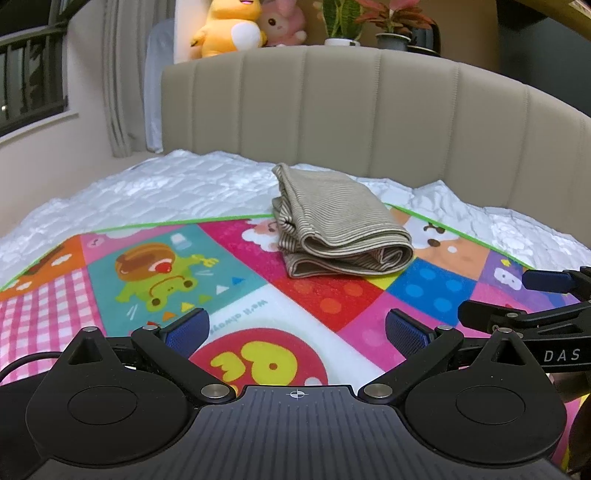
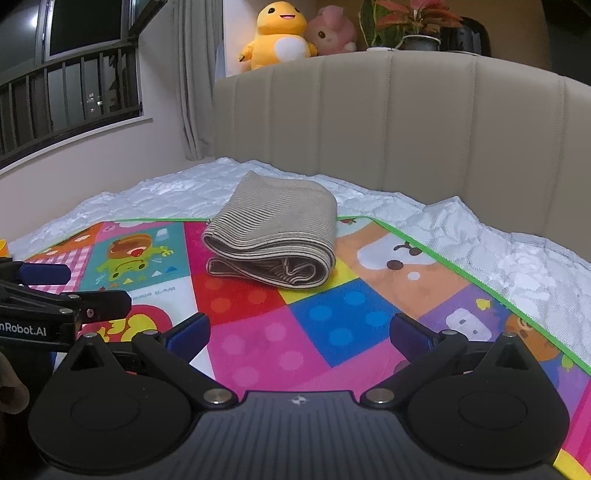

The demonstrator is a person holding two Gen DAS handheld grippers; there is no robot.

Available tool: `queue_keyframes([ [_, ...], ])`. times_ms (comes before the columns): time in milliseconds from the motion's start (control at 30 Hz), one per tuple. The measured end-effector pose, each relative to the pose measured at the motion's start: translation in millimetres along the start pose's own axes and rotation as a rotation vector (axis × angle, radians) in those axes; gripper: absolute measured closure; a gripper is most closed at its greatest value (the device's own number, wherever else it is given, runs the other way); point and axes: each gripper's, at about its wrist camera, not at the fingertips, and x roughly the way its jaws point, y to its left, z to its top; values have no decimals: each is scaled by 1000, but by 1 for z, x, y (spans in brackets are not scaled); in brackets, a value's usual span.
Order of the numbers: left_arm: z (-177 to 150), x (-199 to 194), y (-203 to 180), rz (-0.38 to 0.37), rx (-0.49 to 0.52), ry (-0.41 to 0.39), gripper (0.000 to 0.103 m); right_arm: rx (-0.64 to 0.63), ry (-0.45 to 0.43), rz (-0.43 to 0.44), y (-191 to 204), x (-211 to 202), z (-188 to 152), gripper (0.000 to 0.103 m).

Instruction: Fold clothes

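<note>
A grey-beige striped garment (image 1: 338, 225) lies folded into a thick bundle on the far part of a colourful cartoon mat (image 1: 177, 273); the right wrist view shows the same garment (image 2: 275, 243) on the mat (image 2: 332, 325). My left gripper (image 1: 295, 330) hovers open over the mat, well short of the garment, nothing between its blue pads. My right gripper (image 2: 301, 334) is likewise open and empty, near the mat's front. Each gripper appears at the edge of the other's view: the right gripper (image 1: 546, 291) at the right, the left gripper (image 2: 55, 291) at the left.
The mat lies on a white quilted mattress (image 1: 166, 184) against a beige padded headboard (image 1: 369, 110). Plush toys (image 2: 280, 33) and potted plants (image 2: 410, 26) sit on the ledge behind. A window with railing (image 2: 66, 81) and a curtain (image 2: 192, 74) are at the left.
</note>
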Motion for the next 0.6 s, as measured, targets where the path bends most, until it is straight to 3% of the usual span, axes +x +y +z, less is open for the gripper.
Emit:
queue_keyframes([
  [600,0,0,0,-6,1,8,0,26,9,20,-5,-1,1,0],
])
